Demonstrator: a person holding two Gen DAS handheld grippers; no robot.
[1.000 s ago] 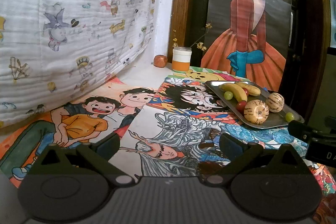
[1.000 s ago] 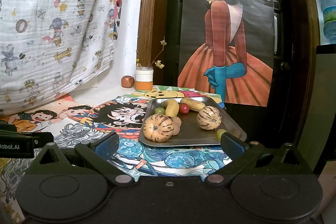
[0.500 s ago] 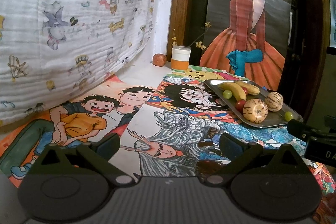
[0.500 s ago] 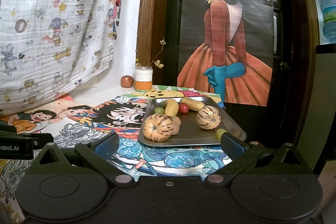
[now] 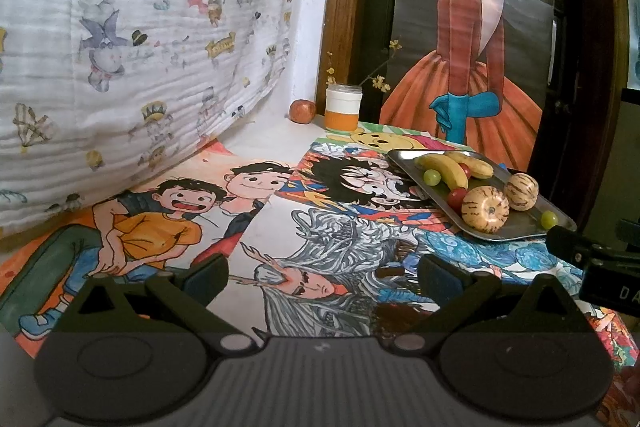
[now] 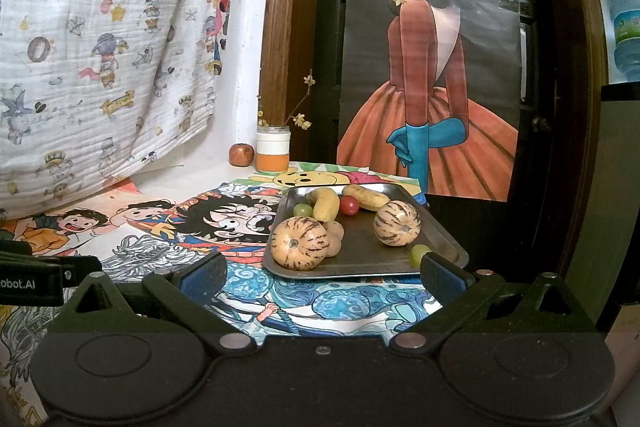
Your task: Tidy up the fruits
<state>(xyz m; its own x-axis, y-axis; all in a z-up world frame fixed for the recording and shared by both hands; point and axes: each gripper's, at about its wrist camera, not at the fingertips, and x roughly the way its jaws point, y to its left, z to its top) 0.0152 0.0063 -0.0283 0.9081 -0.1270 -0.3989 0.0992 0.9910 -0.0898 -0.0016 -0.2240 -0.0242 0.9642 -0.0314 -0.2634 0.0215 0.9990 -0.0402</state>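
Observation:
A metal tray [image 6: 360, 265] holds the fruit: two striped melons [image 6: 301, 243] [image 6: 397, 223], two bananas [image 6: 326, 203], a red tomato [image 6: 349, 205], green grapes [image 6: 303, 210] and a brownish fruit [image 6: 335, 235]. My right gripper [image 6: 322, 273] is open, empty, just in front of the tray's near edge. The left gripper [image 5: 322, 277] is open too, over the drawings, with the tray [image 5: 516, 227] to its right. The same melons [image 5: 485, 209] and bananas [image 5: 444, 169] show in the left wrist view. A reddish apple [image 6: 241, 154] sits apart by the back wall.
A white-and-orange jar [image 6: 272, 149] with a twig stands next to the apple. Colourful drawings [image 5: 168, 223] cover the table. A patterned cloth [image 5: 120, 39] hangs at the left, a painted poster [image 6: 428, 67] behind. The table's right edge drops off past the tray.
Both views have shifted only slightly; the tray sits marginally closer in the right wrist view. Both grippers stay open and no fruit has moved.

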